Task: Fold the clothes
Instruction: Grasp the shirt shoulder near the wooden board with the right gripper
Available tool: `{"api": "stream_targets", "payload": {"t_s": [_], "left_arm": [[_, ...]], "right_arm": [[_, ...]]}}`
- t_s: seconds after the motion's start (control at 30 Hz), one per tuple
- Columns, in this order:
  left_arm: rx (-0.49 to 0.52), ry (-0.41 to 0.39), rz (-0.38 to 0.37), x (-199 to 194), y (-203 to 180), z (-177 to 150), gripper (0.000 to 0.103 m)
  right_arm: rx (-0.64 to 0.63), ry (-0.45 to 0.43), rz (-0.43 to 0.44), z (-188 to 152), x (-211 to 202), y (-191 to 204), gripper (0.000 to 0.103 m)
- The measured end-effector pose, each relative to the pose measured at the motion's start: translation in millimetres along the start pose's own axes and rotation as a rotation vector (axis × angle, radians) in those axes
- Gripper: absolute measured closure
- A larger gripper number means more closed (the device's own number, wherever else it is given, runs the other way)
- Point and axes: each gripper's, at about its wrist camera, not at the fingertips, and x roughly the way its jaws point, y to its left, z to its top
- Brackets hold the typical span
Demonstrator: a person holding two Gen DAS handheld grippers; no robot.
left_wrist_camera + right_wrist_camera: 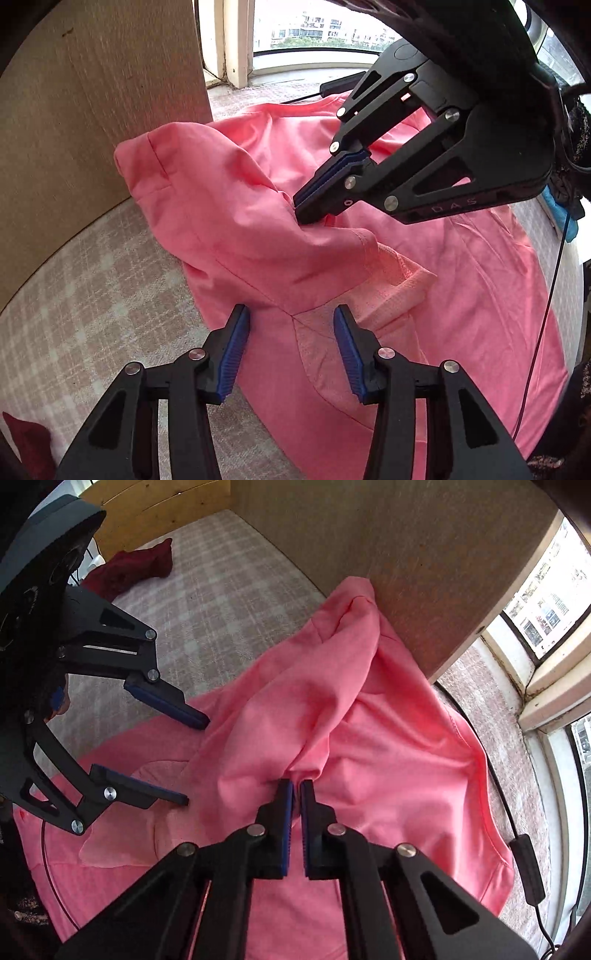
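Observation:
A pink t-shirt [258, 206] lies rumpled on the checked bed cover, its paler collar [399, 284] showing. It also fills the right wrist view [388, 760]. My right gripper [301, 210] is shut on a pinched fold of the shirt's cloth and lifts it into a ridge; the same pinch shows between its blue pads [296, 786]. My left gripper [291, 317] is open just above the shirt near the collar, holding nothing. It appears at the left of the right wrist view [195, 760], jaws apart.
A wooden board [92, 129] stands close on the left, touching the shirt's raised sleeve. A dark red garment [136, 568] lies farther off on the bed cover [229, 602]. A black cable [543, 325] runs along the shirt's window-side edge. A window [317, 26] is beyond.

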Motion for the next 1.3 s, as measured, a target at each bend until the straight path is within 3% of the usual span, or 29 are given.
{"api": "stream_targets", "payload": {"t_s": [0.27, 0.33, 0.5, 0.57, 0.6, 0.67, 0.7, 0.8, 0.83, 0.87, 0.9, 1.07, 1.1, 1.13, 1.17, 1.2, 1.23, 1.27, 1.3], "left_arm": [[0.068, 0.013, 0.021, 3, -11, 0, 0.042], [0.079, 0.018, 0.026, 4, -15, -1, 0.039], [0.080, 0.016, 0.024, 2, -16, -3, 0.038], [0.086, 0.015, 0.026, 2, -17, -4, 0.038], [0.089, 0.015, 0.027, 2, -18, -4, 0.037], [0.094, 0.017, 0.028, 1, -19, -6, 0.036], [0.092, 0.019, 0.029, 0, -19, -7, 0.037], [0.067, 0.010, 0.019, -11, -24, -9, 0.040], [0.059, -0.001, 0.012, -16, -27, -9, 0.040], [0.061, -0.016, 0.001, -21, -33, -10, 0.040], [0.085, -0.039, -0.022, -27, -43, -10, 0.040], [0.159, -0.056, -0.044, -24, -78, 1, 0.040], [0.163, -0.050, -0.045, -21, -82, 3, 0.046], [0.157, -0.040, -0.050, -18, -81, 4, 0.064], [0.150, -0.032, -0.055, -13, -81, 3, 0.076], [0.140, -0.031, -0.060, -8, -80, 0, 0.101], [0.124, -0.040, -0.064, -8, -75, -1, 0.101], [0.105, -0.050, -0.074, -9, -71, -1, 0.101], [0.081, -0.065, -0.098, -13, -66, 0, 0.101]], "right_arm": [[0.189, -0.083, -0.107, -12, -30, -44, 0.100], [0.239, -0.072, -0.067, -8, -26, -46, 0.098], [0.230, -0.106, -0.053, 2, -25, -42, 0.066], [0.186, -0.085, -0.067, 13, -9, -32, 0.064], [0.168, -0.058, -0.072, 14, -2, -31, 0.065], [0.191, 0.002, -0.072, 13, 7, -40, 0.103], [0.231, -0.007, -0.077, 12, 3, -48, 0.100], [0.329, -0.157, -0.039, 7, -34, -67, 0.096], [0.344, -0.161, -0.011, 6, -39, -71, 0.078], [0.344, -0.155, 0.011, 5, -40, -73, 0.068], [0.332, -0.143, 0.025, 5, -38, -73, 0.065], [0.290, -0.044, 0.081, -5, -12, -67, 0.065], [0.280, -0.032, 0.087, -5, -6, -64, 0.065], [0.272, -0.016, 0.093, -7, 0, -60, 0.065], [0.264, -0.001, 0.090, -8, 4, -55, 0.065], [0.254, -0.001, 0.080, -7, 5, -53, 0.069], [0.246, -0.004, 0.080, -5, 4, -52, 0.088], [0.247, -0.001, 0.084, -4, 3, -51, 0.101], [0.249, -0.001, 0.085, -3, 1, -52, 0.099]]}}
